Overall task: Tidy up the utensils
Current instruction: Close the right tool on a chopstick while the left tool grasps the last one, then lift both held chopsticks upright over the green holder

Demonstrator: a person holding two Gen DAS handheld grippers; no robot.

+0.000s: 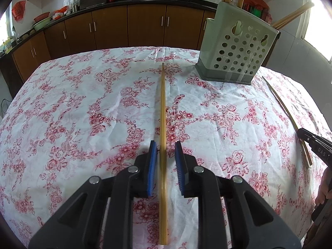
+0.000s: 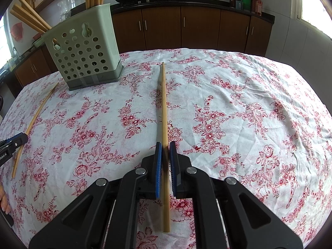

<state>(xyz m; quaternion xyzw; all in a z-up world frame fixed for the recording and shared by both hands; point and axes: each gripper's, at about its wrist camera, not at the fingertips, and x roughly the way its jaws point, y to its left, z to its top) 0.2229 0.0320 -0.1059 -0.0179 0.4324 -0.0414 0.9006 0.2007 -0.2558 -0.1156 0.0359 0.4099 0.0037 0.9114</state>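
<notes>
A bamboo chopstick (image 1: 163, 124) lies on the floral tablecloth, straight ahead between the fingers of my left gripper (image 1: 165, 144), which is open around it with gaps on both sides. A second chopstick (image 2: 164, 124) runs between the blue pads of my right gripper (image 2: 165, 145), which is shut on it. The pale green perforated utensil holder (image 1: 236, 47) stands at the back right in the left view and back left in the right view (image 2: 83, 47), with several chopsticks upright in it.
The table with the floral cloth (image 1: 83, 114) drops off at its far edge before brown kitchen cabinets (image 1: 145, 27). The right gripper shows at the right edge of the left view (image 1: 315, 145); the left gripper shows at the left edge of the right view (image 2: 12, 143).
</notes>
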